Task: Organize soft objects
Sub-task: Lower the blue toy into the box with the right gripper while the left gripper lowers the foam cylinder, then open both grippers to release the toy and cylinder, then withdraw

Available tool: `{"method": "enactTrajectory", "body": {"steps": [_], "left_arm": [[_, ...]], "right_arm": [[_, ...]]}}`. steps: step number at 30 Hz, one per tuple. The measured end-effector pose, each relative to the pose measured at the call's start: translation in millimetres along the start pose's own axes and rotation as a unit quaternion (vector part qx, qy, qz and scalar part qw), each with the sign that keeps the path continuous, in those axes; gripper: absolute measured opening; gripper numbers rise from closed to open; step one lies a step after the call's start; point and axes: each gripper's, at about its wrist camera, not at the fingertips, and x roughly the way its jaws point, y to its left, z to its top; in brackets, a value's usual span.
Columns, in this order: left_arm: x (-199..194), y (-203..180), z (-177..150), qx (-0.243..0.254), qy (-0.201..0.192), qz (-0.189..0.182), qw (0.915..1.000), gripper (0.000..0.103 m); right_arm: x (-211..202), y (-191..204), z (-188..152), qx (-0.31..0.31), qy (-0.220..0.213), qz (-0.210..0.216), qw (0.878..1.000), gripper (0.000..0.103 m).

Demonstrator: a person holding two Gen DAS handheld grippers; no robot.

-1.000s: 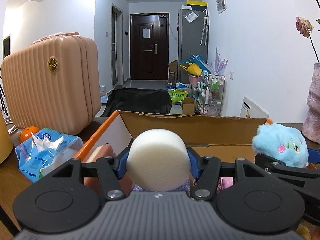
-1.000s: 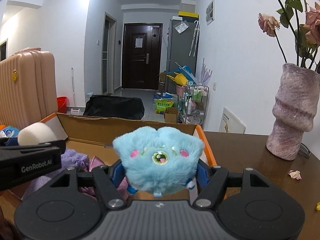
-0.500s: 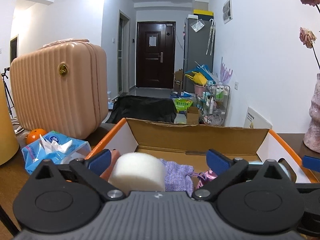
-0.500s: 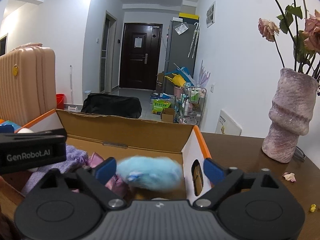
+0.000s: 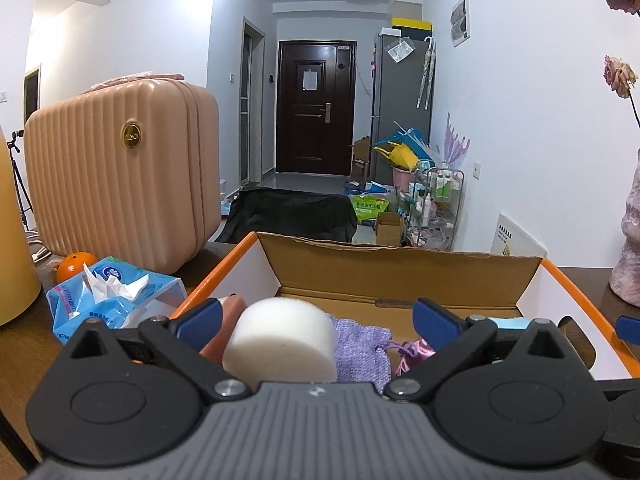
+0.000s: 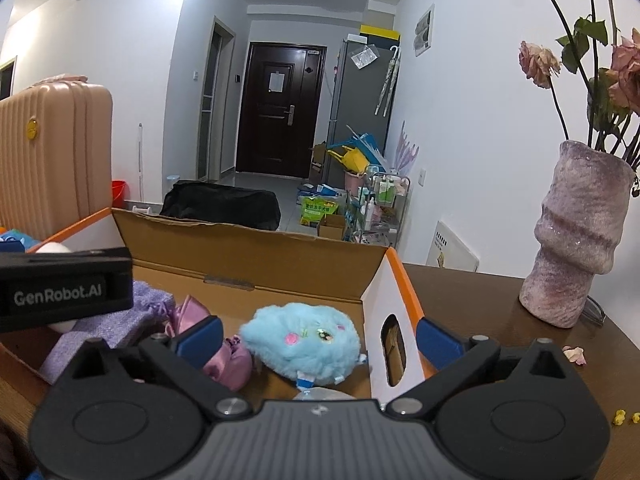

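Over box [image 5: 400, 276] | left claw [image 5: 316, 322] apart | right claw [image 6: 318, 338] widening, toy [image 6: 302, 342] loose | suitcase [image 5: 120, 168] left, vase [image 6: 576, 232] right

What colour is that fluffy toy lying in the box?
The fluffy toy is light blue, with small pink cheek spots. The right wrist view shows it best.

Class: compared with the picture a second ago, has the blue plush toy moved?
Yes. The blue plush toy has dropped below the cardboard box's back wall and lies inside the box.

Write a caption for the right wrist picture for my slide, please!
Fluffy blue plush toy lies in the cardboard box, between the opening jaws of the right gripper.
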Motion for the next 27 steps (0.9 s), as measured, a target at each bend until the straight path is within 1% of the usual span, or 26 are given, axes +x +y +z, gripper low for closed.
{"method": "enactTrajectory", "body": {"steps": [9, 18, 27], "left_arm": [[-5.9, 3.9, -3.8, 0.001, -0.002, 0.005, 1.0000, 0.103], [-22.8, 16.5, -9.2, -0.009, -0.008, 0.014, 0.9998, 0.103], [-46.6, 32.8, -15.2, -0.021, -0.012, 0.005, 0.9997, 0.103]], "right_arm": [[-6.7, -1.9, -5.4, -0.003, -0.003, -0.002, 1.000, 0.103], [-23.3, -5.6, -12.7, 0.002, -0.013, -0.001, 1.000, 0.103], [-46.5, -9.4, -22.3, 0.014, -0.021, 0.003, 1.000, 0.103]]}}
